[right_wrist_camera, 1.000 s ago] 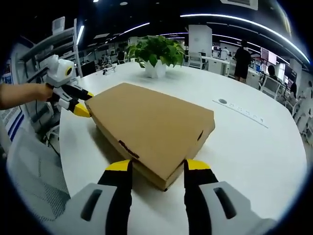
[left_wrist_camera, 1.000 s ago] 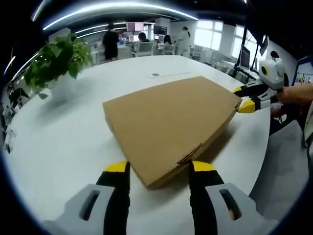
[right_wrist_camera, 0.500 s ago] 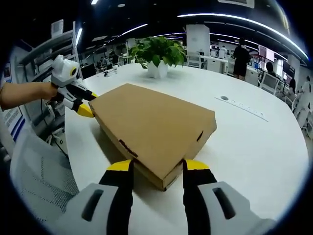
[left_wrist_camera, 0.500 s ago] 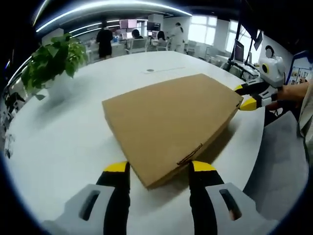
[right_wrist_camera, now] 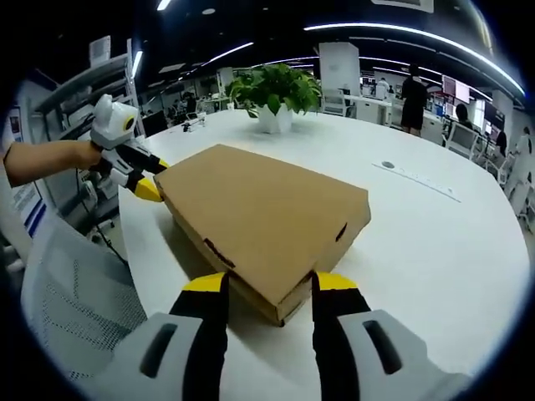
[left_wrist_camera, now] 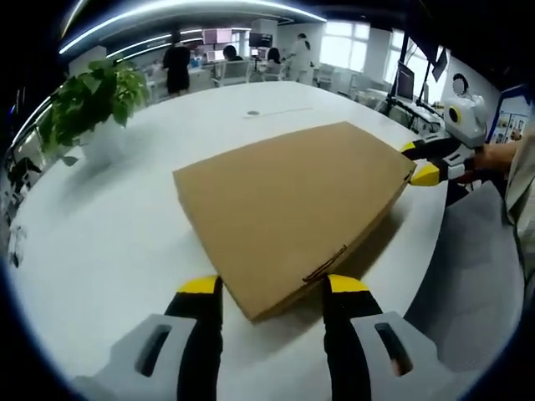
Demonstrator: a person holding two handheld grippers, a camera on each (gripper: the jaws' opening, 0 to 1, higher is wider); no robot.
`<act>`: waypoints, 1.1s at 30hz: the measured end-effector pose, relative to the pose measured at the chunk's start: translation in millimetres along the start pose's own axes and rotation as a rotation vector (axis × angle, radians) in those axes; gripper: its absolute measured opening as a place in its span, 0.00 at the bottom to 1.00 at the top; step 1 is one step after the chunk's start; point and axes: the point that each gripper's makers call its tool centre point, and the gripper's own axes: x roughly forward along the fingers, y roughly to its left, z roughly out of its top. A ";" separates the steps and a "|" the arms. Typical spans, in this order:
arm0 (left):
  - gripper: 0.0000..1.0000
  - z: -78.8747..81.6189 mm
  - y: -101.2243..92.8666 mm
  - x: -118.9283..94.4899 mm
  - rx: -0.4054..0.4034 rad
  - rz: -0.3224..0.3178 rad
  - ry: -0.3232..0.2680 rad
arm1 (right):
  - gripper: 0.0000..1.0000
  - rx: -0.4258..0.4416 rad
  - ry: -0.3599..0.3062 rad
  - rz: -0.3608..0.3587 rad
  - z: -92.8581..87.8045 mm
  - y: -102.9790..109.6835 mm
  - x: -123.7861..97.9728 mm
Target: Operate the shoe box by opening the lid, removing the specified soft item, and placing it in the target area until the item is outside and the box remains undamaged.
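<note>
A flat brown cardboard shoe box (left_wrist_camera: 292,200) lies on the white round table (left_wrist_camera: 109,242) with its lid down. My left gripper (left_wrist_camera: 273,286) is open, its yellow-tipped jaws standing either side of the box's near corner. In the right gripper view the same box (right_wrist_camera: 259,213) has another corner between the spread jaws of my right gripper (right_wrist_camera: 261,282), also open. Each gripper appears in the other's view at the far corner: the right gripper (left_wrist_camera: 420,161) held by a hand, the left gripper (right_wrist_camera: 150,177) likewise. The box's contents are hidden.
A potted green plant (left_wrist_camera: 88,100) stands on the table beyond the box, also seen as the plant (right_wrist_camera: 272,88). A grey mesh chair (right_wrist_camera: 67,309) is close to the table edge (right_wrist_camera: 146,251). People and desks fill the office behind.
Both views have drifted slightly with the hands. The box lies as before with its lid down, and both grippers keep their places at its corners.
</note>
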 end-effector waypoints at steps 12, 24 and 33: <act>0.46 -8.1 -4.3 -7.2 -0.001 0.003 0.003 | 0.36 -0.007 0.002 0.009 -3.5 7.3 -3.4; 0.48 -8.8 -5.1 -7.0 0.032 0.003 0.009 | 0.37 0.002 -0.010 0.012 -2.5 8.1 -4.6; 0.55 -9.1 -10.1 -7.7 0.060 -0.023 0.029 | 0.38 -0.009 -0.023 0.016 0.0 8.5 -6.4</act>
